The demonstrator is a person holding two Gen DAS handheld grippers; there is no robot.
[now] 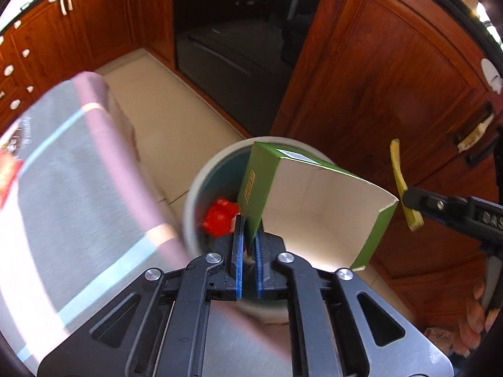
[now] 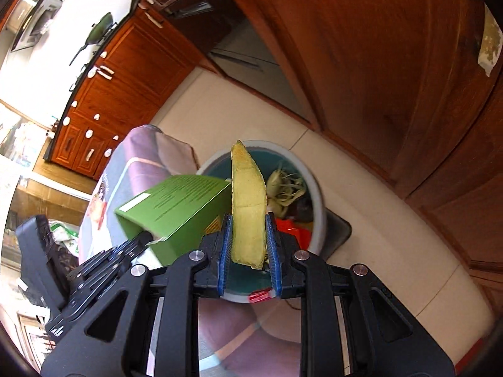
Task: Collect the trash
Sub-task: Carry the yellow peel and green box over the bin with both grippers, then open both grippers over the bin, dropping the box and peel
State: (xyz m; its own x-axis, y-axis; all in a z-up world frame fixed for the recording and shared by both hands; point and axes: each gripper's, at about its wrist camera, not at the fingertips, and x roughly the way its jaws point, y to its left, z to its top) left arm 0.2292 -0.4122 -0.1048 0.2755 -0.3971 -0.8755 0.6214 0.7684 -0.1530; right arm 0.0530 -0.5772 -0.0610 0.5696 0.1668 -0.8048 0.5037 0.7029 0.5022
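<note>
Trash is hanging over the round bin (image 1: 191,194) on the tiled floor (image 1: 163,119): the left gripper (image 1: 248,229) is pinching one wall of an open green carton (image 1: 264,172), its jaws nearly together with the cardboard between them. The right gripper (image 2: 248,229) is clamping a yellow-green peel strip (image 2: 248,207) upright above the rim (red wrapper (image 1: 220,216) and scraps already lying inside).

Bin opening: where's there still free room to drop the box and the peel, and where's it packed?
Free: the teal inside of the bin along its far rim. Crowded: near side, with red wrapper and pale green scraps. The left gripper holds the green box over the opening; the right gripper holds the peel.
</note>
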